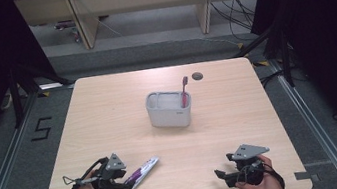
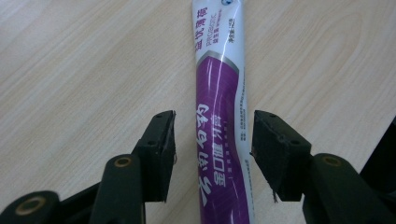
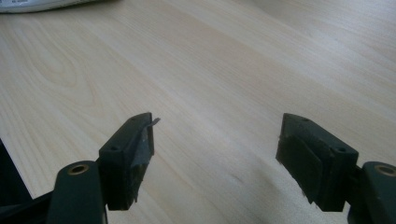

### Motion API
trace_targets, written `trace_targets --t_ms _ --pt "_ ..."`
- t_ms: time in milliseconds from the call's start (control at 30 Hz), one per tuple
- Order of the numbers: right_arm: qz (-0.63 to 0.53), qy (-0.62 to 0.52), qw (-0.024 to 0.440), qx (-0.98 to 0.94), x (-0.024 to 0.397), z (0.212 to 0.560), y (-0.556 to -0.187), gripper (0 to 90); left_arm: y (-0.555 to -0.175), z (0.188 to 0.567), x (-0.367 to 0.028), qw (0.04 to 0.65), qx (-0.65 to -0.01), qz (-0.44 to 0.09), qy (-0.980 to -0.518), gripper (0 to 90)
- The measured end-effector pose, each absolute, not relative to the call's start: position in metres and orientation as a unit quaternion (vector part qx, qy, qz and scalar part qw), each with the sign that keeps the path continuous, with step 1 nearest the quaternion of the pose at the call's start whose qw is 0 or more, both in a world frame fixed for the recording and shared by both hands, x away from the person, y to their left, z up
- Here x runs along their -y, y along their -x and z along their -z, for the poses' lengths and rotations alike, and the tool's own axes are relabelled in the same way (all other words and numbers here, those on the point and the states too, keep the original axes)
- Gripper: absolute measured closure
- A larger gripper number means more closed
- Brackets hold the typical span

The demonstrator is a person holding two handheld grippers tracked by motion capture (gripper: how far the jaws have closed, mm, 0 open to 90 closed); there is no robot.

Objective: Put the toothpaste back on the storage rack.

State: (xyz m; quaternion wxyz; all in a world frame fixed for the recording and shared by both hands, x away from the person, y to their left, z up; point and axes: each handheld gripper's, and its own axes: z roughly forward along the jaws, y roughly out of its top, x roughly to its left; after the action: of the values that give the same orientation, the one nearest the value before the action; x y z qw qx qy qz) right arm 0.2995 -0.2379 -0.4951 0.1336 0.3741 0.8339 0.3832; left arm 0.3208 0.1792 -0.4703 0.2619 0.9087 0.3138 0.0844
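Straddling the toothpaste tube (image 2: 219,135), left gripper (image 2: 214,140) jaws apart, pads clear of it; right gripper (image 3: 215,154) open, empty; centre jaws before squeezing

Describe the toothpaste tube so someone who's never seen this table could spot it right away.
On the light wooden table, look at the near left corner, by the left tongs. The toothpaste tube lies flat there between their open jaws; unlike the grey holder mid-table, it is long, flat, purple and white.
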Motion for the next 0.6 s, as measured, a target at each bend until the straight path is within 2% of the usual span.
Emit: trace_targets --t_ms 600 --pt "-0.384 -0.374 0.129 -0.834 0.238 0.494 -0.299 28.0 -0.329 0.48 -0.16 0.232 -0.306 -0.074 -0.921 55.3"
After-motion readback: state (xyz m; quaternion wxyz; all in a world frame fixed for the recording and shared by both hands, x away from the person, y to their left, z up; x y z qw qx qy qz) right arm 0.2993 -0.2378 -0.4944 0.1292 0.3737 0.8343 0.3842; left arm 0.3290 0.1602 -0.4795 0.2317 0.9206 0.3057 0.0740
